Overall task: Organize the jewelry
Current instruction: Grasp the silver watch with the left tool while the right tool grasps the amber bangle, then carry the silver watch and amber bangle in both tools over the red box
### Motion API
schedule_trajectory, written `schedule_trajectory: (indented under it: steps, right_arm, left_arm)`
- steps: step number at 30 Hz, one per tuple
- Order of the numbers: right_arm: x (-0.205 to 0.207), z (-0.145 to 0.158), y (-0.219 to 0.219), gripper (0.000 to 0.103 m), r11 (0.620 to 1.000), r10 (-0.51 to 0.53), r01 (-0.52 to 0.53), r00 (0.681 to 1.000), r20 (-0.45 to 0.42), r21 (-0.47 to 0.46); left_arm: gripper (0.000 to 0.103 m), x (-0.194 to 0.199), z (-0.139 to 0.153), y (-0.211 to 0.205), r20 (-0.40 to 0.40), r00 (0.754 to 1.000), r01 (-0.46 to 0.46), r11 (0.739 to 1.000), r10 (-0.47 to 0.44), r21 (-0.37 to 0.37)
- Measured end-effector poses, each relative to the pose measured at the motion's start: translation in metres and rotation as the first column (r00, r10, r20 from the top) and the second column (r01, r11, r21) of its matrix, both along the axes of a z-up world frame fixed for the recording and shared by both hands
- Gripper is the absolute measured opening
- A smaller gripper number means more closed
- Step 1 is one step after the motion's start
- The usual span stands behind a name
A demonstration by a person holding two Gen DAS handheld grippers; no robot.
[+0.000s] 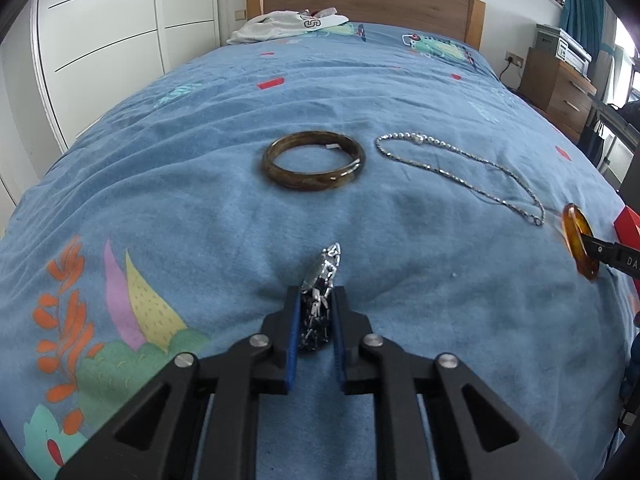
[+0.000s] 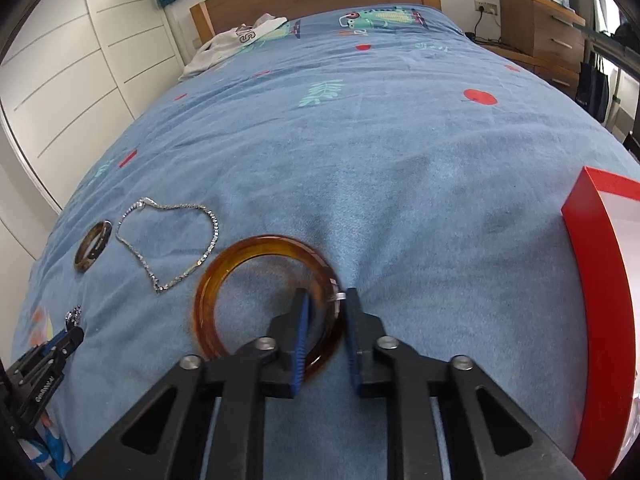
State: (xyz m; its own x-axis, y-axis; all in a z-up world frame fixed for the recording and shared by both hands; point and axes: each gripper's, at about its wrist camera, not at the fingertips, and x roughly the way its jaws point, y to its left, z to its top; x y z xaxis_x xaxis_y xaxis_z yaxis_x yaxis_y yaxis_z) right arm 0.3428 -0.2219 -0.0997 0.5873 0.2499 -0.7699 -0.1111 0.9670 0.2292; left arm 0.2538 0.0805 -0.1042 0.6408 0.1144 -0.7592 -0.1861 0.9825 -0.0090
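Now we clench the left gripper [image 1: 316,312] on a beaded chain [image 1: 320,300] at lower centre and the right gripper [image 2: 326,320] on the amber bangle [image 2: 268,304], probably bound for the red box [image 2: 600,300] at right.

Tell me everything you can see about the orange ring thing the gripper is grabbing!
The orange bangle is a smooth, see-through amber ring that looks like glass or resin, with a small pale tag on its band. The right gripper pinches one side of its band between blue pads. In the left wrist view it stands tilted up on edge against the blue bedspread, beside the silver chain and near the red box.
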Motion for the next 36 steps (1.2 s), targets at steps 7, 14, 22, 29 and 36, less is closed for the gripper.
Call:
schedule_trajectory:
  steps: [7,14,22,29,36]
  right_arm:
    - [-0.029,0.013,-0.002,0.010,0.999,0.031,-0.031,0.999,0.019,0.033]
    - [-0.068,0.036,-0.010,0.010,0.998,0.031,-0.034,0.998,0.049,0.058]
    - [-0.114,0.075,-0.038,0.010,0.998,-0.001,-0.006,0.995,0.104,0.066]
    - [-0.146,0.106,-0.089,0.010,0.994,-0.080,0.067,0.984,0.160,0.085]
    - [-0.153,0.117,-0.164,0.010,0.986,-0.167,0.159,0.969,0.182,0.055]
  left_arm:
    - [0.011,-0.014,0.009,-0.004,-0.011,1.000,-0.018,1.000,0.018,-0.001]
    - [0.011,-0.036,0.027,-0.016,-0.004,1.000,-0.005,1.000,0.005,-0.006]
    - [0.011,-0.067,0.067,-0.039,0.043,0.997,0.060,0.996,-0.057,-0.061]
    - [0.011,-0.075,0.103,-0.087,0.073,0.986,0.156,0.985,-0.150,-0.076]
    - [0.011,-0.052,0.123,-0.172,0.095,0.954,0.295,0.950,-0.286,-0.105]
